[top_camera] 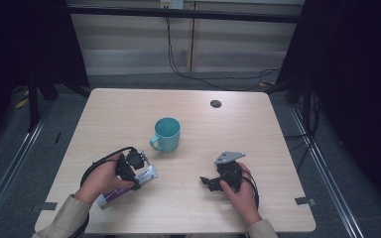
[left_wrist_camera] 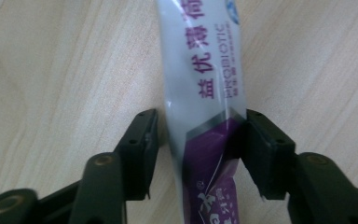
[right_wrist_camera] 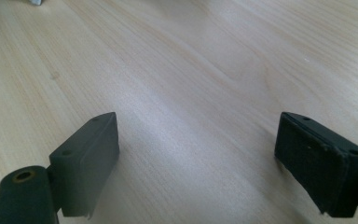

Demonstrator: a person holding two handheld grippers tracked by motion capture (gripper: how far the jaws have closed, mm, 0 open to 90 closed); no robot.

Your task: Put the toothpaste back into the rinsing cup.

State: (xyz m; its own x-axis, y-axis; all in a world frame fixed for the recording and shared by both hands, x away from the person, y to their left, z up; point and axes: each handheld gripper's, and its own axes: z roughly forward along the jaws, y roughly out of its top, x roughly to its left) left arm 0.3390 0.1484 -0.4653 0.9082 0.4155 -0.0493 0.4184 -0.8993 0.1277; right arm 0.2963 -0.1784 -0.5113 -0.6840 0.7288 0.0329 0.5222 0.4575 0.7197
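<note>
A white and purple tube with printed lettering lies flat on the wooden table, shown at front left as the tube in the high view. My left gripper straddles it. One jaw touches the tube's side, the other stands a sliver off, and the tube is not squeezed. In the high view a hand holds this left gripper over the tube. My right gripper rests low over bare wood with its jaws wide apart and nothing between them. It appears as the right gripper at front right in the high view.
A teal mug stands upright at the table's middle, handle toward the front left, between and beyond both hands. A small dark round grommet sits near the far edge. Cables run across the floor behind the table.
</note>
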